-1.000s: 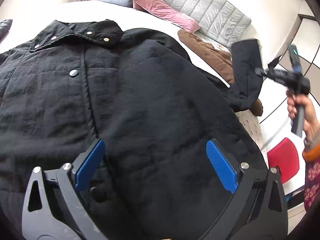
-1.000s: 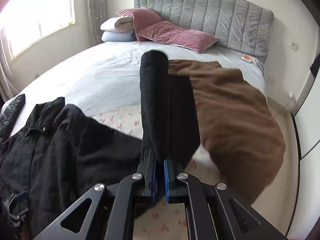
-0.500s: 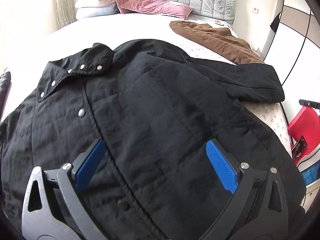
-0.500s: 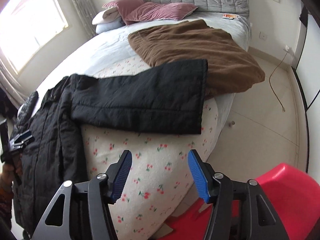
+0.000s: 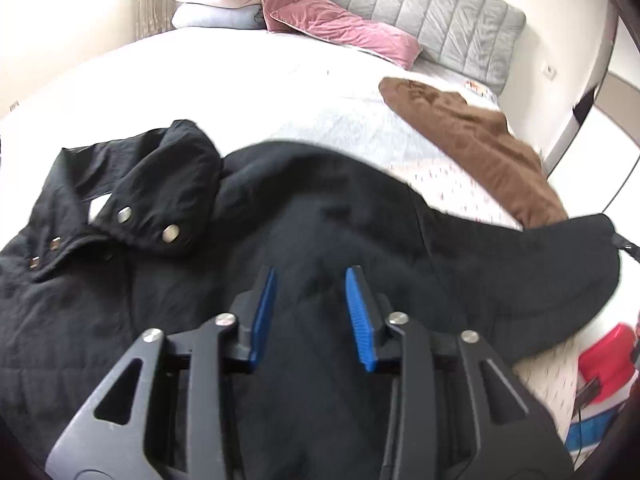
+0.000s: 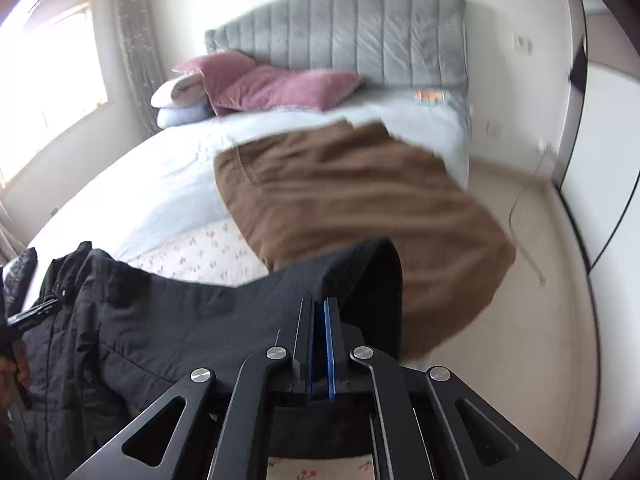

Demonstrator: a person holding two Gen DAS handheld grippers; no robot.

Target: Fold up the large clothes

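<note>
Right gripper (image 6: 320,308): jaws clenched on the cuff end of the black jacket's sleeve (image 6: 352,276); blue pads nearly meet, with cloth pinched between them. The sleeve is lifted off the bed and drapes away to the left, toward the jacket body.

Left gripper (image 5: 310,296): jaws closing, partly apart, a hump of black jacket (image 5: 120,300) cloth bunched between the blue pads. Whether the pads already press the cloth cannot be told; the view is motion-blurred.

Jacket lies on the near part of the bed (image 5: 240,80), front up, collar (image 5: 160,184) with metal snaps at upper left in the left view. Its right sleeve stretches toward the bed's right edge, where the tip of the other gripper shows at the cuff.

Brown garment (image 6: 352,200) spread flat on the bed beyond the sleeve, reaching over the bed's right edge. Floral sheet (image 6: 200,248) is exposed between jacket and brown garment. Pink pillows (image 6: 272,84) and pale pillows are stacked at the grey padded headboard (image 6: 360,28). Red chair (image 5: 608,356) sits low at right in the left view. A person's hand (image 6: 12,372) shows at the far left edge in the right view, holding the left gripper's handle.
</note>
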